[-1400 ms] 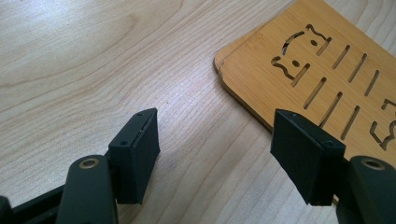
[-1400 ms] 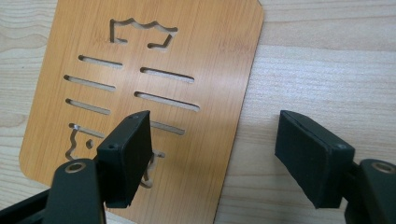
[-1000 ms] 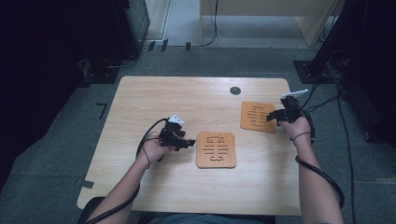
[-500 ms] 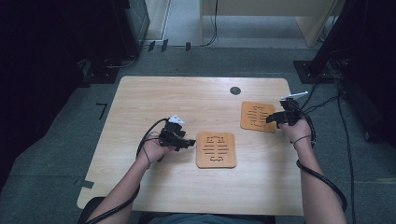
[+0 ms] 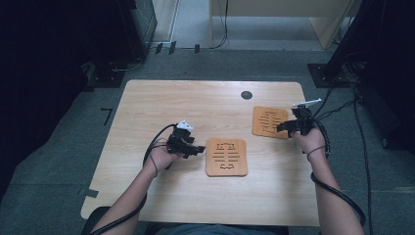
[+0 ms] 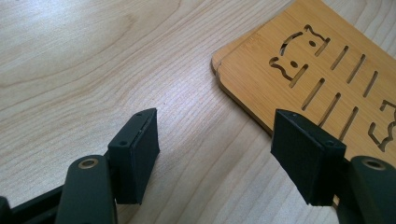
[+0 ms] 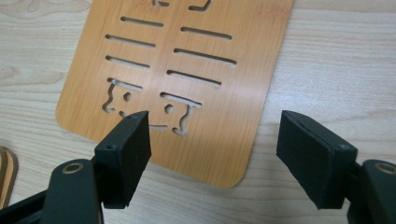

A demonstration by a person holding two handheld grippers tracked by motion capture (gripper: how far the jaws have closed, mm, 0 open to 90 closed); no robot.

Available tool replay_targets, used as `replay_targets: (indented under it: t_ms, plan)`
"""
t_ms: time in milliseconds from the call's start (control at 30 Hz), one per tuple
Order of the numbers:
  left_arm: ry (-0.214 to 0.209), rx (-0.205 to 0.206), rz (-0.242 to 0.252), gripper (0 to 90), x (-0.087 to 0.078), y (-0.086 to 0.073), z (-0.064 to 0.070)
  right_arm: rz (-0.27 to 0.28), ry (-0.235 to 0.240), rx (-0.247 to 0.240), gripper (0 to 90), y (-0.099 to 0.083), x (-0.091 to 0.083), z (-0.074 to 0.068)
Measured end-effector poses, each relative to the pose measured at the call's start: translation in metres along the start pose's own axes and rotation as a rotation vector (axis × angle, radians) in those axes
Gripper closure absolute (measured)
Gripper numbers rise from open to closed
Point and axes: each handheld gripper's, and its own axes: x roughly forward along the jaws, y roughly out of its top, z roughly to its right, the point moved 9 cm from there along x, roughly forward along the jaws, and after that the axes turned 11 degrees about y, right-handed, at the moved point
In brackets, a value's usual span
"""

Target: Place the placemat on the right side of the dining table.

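Observation:
Two flat bamboo mats with cut-out slots and cat shapes lie on the wooden table (image 5: pixel 147 105). One mat (image 5: pixel 226 156) (image 6: pixel 317 70) sits near the middle, just right of my left gripper (image 5: pixel 195 148) (image 6: pixel 215 158), which is open with bare table between its jaws. The other mat (image 5: pixel 268 121) (image 7: pixel 177 79) lies at the right side. My right gripper (image 5: pixel 284 126) (image 7: pixel 215 154) is open at that mat's near right corner, its jaws straddling the corner, nothing gripped.
A small dark round disc (image 5: pixel 246 95) sits on the table at the back. Cables (image 5: pixel 342 103) trail off the table's right edge. Dark furniture (image 5: pixel 58 58) and grey floor surround the table.
The right gripper has shifted slightly nearer the right mat's corner. The left gripper and both mats have stayed in place.

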Motion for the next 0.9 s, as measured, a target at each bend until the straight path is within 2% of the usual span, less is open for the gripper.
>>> replay_targets:
  t_ms: [133,333,900]
  plan:
    - [0.000,0.000,0.000,31.3,0.000,0.000,0.000,0.009,-0.009,-0.007,24.6,-0.003,0.000,-0.002]
    - [0.000,0.001,0.000,31.2,0.000,0.000,0.000,0.017,0.002,-0.022,23.2,-0.005,0.000,-0.008]
    - [0.000,0.003,0.000,31.1,0.000,0.000,0.000,0.020,0.030,-0.087,22.9,-0.015,0.003,-0.034]
